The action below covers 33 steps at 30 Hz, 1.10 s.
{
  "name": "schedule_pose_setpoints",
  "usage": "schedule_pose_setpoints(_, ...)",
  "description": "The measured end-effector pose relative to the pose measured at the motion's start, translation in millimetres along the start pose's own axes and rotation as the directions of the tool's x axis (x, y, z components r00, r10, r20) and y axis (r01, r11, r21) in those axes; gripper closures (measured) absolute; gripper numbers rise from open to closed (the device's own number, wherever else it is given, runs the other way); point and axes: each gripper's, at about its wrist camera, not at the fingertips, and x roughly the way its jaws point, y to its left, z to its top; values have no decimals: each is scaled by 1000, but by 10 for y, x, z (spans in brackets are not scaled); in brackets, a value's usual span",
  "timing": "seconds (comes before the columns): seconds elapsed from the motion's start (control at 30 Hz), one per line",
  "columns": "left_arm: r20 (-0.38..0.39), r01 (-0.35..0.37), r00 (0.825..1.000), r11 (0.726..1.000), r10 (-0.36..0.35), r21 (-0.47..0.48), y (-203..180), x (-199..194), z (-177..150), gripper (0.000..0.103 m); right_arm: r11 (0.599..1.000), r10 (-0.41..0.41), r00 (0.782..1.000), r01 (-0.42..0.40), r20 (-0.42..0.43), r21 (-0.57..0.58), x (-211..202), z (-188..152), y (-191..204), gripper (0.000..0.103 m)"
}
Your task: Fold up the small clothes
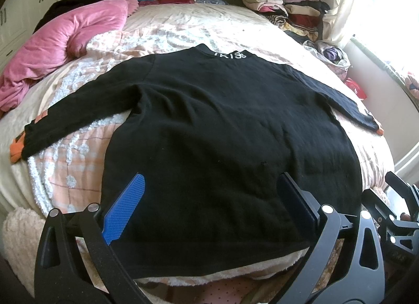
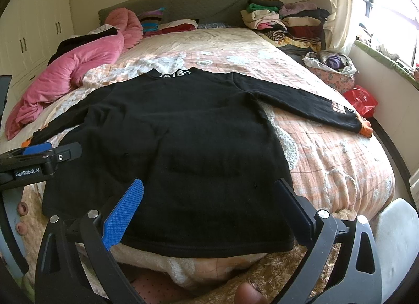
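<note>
A: Where could a tool pass on the bed (image 2: 327, 152)?

B: The quilt right of the black sweater (image 2: 170, 146), under its spread sleeve, lies bare. So does the stretch between the collar and the headboard (image 2: 183, 2).

A: And the obstacles?

B: A pink duvet (image 1: 65, 42) heaps along the left edge, near the left sleeve. Folded clothes (image 1: 288, 7) crowd the far right corner, with a filled basket (image 2: 332, 70) and red bag (image 2: 362, 102) beside the bed. The left tool (image 1: 209, 196) and right tool (image 2: 208, 199), both spread wide, hang over the hem.

Black sweater (image 1: 222, 133) with orange cuffs on a peach-and-white checked quilt (image 2: 327, 152); pink duvet (image 1: 60, 42) beside.
</note>
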Motion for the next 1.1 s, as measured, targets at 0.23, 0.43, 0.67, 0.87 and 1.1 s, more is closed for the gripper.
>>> schedule_pose_setpoints(0.23,0,-1,1000,1000,1,2,-14,-17,-1,8,1000,1,1000,-1,2,0,3,7,-13,4)
schedule_pose_setpoints(0.43,-3,-4,1000,1000,4,10,-158,-27,138,8,1000,7,1000,-7,5,6,36,116,-33,4)
schedule_pose_setpoints(0.67,-1,-10,1000,1000,11,12,-185,85,381,8,999,35,999,-35,6,39,124,362,-50,4)
schedule_pose_setpoints(0.87,-2,-19,1000,1000,19,3,-98,248,660,8,996,51,999,-52,16,67,213,642,-52,4)
schedule_pose_setpoints(1.1,19,-3,1000,1000,3,-8,-73,323,1015,8,990,68,998,-70,19,125,358,979,-158,4)
